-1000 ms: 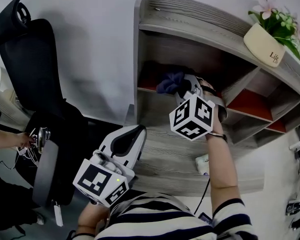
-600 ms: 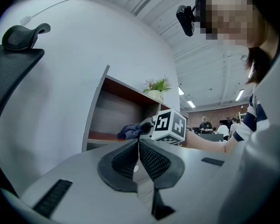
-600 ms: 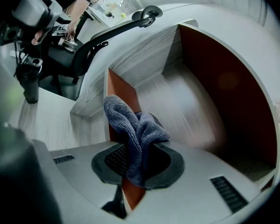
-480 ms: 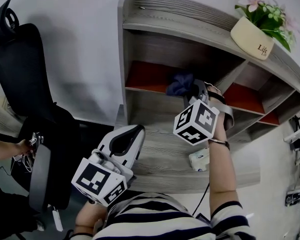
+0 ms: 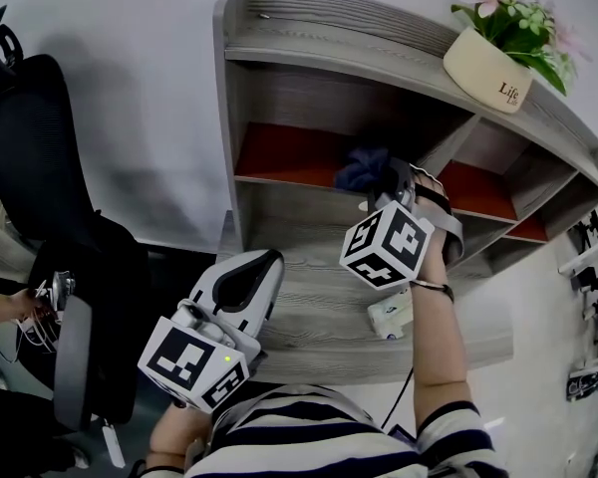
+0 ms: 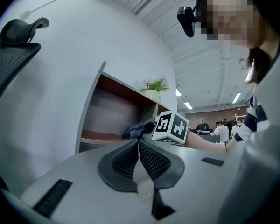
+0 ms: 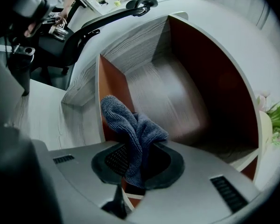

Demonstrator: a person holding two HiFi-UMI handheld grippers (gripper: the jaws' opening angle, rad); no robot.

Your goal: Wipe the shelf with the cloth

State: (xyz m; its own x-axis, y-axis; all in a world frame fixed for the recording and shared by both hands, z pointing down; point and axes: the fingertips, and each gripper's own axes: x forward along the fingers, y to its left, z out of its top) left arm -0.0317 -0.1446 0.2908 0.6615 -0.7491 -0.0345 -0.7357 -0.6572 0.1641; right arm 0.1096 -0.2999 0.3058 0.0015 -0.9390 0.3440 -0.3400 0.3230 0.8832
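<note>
A white wall backs a grey wooden shelf [image 5: 309, 88] with red-brown compartment floors. At far left stands a black office chair [image 5: 40, 147]. The left gripper [image 5: 262, 260] hangs low before the shelf's bottom ledge, its 2 jaws closed together on nothing. Further right, the right gripper [image 5: 391, 175] reaches to the upper left compartment, jaws clamped on the blue cloth [image 5: 362, 167] at the front edge of its red floor. A potted plant [image 5: 493, 63] sits on top at right.

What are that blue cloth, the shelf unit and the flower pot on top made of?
The cloth looks like soft terry or microfibre: fuzzy looped pile, limp folds. The shelf seems grey wood-grain laminate board, matt, with reddish-brown panels inside; solid wood can't be ruled out. The pot looks like smooth cream ceramic, possibly plastic.
</note>
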